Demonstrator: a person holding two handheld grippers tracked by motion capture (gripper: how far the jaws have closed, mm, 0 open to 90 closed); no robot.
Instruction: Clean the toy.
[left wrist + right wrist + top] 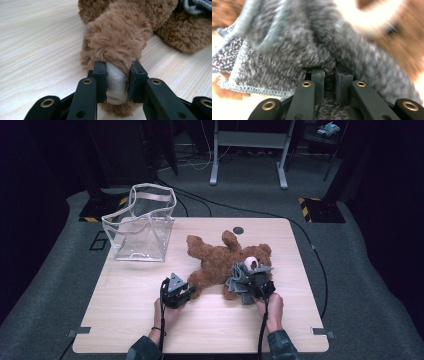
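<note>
gripping the bear's paw and grey cloth, both hands low.

No readable text or labels.

High view looks forward and down over the whole table; both gripper views sit close, sharing its teddy bear and grey knit cloth

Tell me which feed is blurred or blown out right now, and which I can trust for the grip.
Right gripper view: motion-smeared, with glare washing out the bear's face behind the grey cloth. Left gripper view: sharp, evenly lit, jaws clearly pinching the teddy bear by its paw. High view: table bright, surroundings dark, clear bag showing faint reflections.
</note>
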